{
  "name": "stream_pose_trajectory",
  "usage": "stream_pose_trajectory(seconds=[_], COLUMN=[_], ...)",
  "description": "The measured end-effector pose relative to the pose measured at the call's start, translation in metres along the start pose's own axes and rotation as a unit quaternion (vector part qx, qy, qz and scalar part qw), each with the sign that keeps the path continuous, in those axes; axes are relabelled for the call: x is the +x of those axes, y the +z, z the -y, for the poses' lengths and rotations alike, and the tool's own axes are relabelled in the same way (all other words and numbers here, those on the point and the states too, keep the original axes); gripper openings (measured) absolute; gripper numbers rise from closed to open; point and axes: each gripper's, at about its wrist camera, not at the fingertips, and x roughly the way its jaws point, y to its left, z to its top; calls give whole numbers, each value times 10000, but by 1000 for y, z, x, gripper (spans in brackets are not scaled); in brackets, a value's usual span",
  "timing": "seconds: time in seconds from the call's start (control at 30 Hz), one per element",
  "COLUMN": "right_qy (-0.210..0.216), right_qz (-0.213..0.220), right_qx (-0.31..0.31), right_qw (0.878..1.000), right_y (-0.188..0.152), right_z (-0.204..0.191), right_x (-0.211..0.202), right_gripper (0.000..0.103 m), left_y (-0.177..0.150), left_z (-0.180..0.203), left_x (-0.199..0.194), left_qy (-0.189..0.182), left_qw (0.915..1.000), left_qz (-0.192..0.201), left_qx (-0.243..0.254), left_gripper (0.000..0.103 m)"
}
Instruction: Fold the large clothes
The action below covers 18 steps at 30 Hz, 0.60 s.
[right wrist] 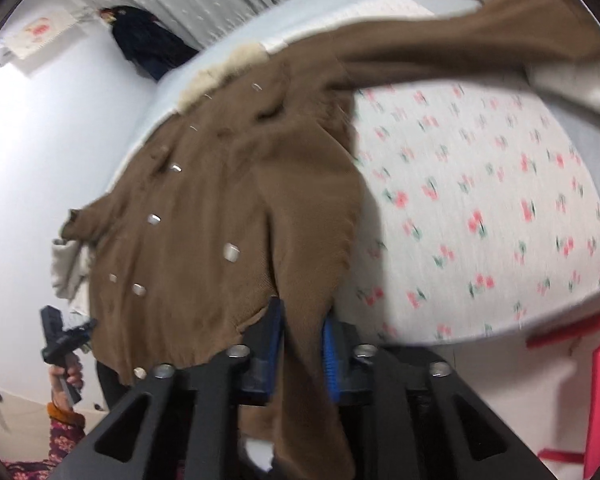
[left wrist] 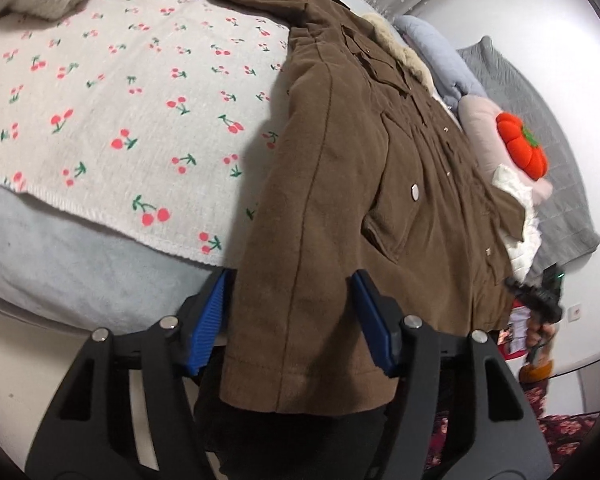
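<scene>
While right tongs [right wrist: 302, 340] clamp the blurred brown coat [right wrist: 220, 208], left tongs [left wrist: 290, 320] gape around its sleeve.

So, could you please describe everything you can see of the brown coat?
The brown corduroy-like coat lies front up, spread across the bed's white cherry-print blanket, hem hanging over the near edge. It has a cream fur collar, silver snap buttons, flap pockets and a white quilted lining showing at one corner. One sleeve stretches away over the blanket. The left gripper straddles the hem, blue pads apart; the right gripper is closed on a fold of the hem.
</scene>
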Motion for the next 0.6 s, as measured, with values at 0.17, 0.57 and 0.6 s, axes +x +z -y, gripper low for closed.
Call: stream_pose_trajectory(seconds=[0.17,0.57,0.6], right_qy=[412,1616,1708], right_qz=[26,372,385], right_qx=[249,238,268], right_qw=[9988,9859,9842], right_y=[-12,-5,-2], right_z=[11,-16,-16], right_x=[3,-47,-52], right_gripper=[48,7,7], left_y=[-4,-10,-10], left_z=[-4,82,87], left_x=[-1,-94,-98], left_qy=[-138,-189,-126], left_qw=[9997,9942,9945], left_qz=[4,1057,1039], left_qx=[-183,-26,-50], left_gripper=[53,10,10])
